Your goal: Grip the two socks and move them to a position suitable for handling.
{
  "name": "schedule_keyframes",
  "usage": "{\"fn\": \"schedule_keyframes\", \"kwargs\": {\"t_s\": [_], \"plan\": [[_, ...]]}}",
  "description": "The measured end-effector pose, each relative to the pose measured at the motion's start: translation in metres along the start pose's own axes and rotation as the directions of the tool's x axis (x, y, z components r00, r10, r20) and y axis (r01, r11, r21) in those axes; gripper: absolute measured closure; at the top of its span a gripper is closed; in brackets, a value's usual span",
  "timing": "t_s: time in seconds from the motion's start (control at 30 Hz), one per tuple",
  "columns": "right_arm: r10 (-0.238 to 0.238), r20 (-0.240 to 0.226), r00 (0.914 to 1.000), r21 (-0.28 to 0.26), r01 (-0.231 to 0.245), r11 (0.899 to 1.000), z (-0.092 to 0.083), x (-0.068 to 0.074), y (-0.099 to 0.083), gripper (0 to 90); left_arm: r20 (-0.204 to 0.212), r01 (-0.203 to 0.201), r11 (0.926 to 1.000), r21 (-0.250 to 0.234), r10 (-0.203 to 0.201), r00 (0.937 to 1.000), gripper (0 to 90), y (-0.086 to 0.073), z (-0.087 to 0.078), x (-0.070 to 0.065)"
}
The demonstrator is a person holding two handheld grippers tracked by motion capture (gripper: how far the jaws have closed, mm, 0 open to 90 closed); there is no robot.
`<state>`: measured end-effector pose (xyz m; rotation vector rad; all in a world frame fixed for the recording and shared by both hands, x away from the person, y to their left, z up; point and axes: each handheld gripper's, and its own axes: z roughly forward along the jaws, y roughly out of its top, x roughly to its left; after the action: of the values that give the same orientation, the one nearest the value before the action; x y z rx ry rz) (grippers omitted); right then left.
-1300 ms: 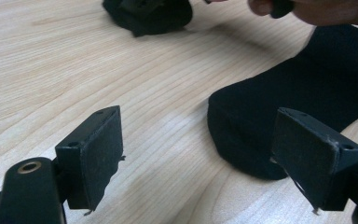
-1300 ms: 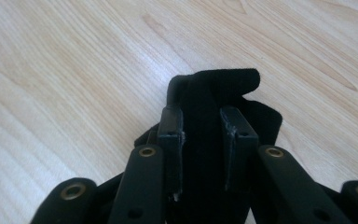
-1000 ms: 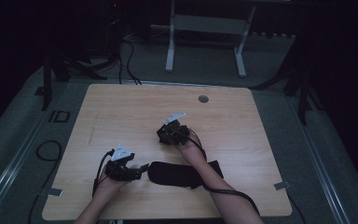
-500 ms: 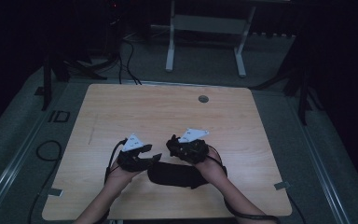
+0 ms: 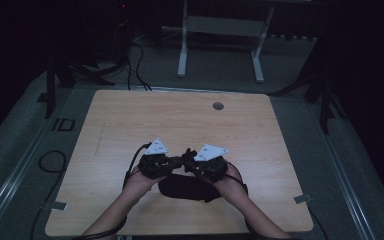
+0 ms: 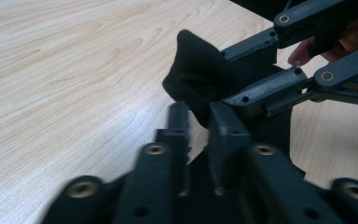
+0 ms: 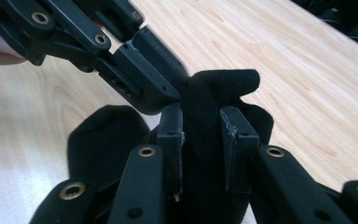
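Both grippers have come together since the earlier pictures: one second ago my right gripper was out over the middle of the tabletop, and now it stands tip to tip with my left gripper near the front edge, about halfway between the left and right edges.

Between them I hold a black cloth, something soft like a sock or a small sleeve. In the left gripper view its jaws stand close together with the edge of the black cloth between them, so I judge this gripper is clamped on the fabric, though the blur makes it hard to be sure. In the right gripper view the jaws are less close, but the black cloth fills the gap between them and its tip stands up above the jaws, so this gripper is pinching it too.

For progress, I think the picking up is done: one end of the cloth is lifted and pinched from two sides. What remains is probably the real work, folding or turning the cloth. The rest of it lies flat on the tabletop just in front of the grippers, towards the front edge, under my wrists.
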<state>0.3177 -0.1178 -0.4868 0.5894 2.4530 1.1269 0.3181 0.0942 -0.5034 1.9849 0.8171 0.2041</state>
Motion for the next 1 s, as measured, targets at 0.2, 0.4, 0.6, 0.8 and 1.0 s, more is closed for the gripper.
{"fn": "schedule_keyframes", "kwargs": {"t_s": [0.2,0.4,0.6,0.8,1.0], "plan": [[0.000,0.003,1.0000,-0.003,0.000,1.000,-0.002,-0.001,-0.001,72.1,-0.020,-0.023,0.9997,0.007,0.023,0.9995,88.5,0.000,0.000,-0.003],[0.021,-0.007,0.9998,-0.032,-0.021,0.999,-0.004,-0.005,-0.003,72.0,-0.051,-0.052,0.9986,0.011,0.053,0.9973,89.2,0.003,0.000,-0.004],[0.045,-0.012,0.9989,-0.050,-0.046,0.998,-0.005,-0.015,-0.003,71.8,-0.075,-0.061,0.9975,0.037,0.063,0.9952,89.2,0.007,0.006,0.002],[0.091,0.002,0.9958,-0.060,-0.091,0.994,-0.009,-0.029,-0.009,72.7,-0.099,-0.026,0.9983,0.052,0.031,0.9946,89.2,0.001,0.007,0.013],[0.151,-0.005,0.9885,-0.082,-0.151,0.985,-0.014,-0.042,-0.016,72.5,-0.124,-0.035,0.9981,0.051,0.041,0.9914,89.2,-0.001,0.007,0.013]]}}
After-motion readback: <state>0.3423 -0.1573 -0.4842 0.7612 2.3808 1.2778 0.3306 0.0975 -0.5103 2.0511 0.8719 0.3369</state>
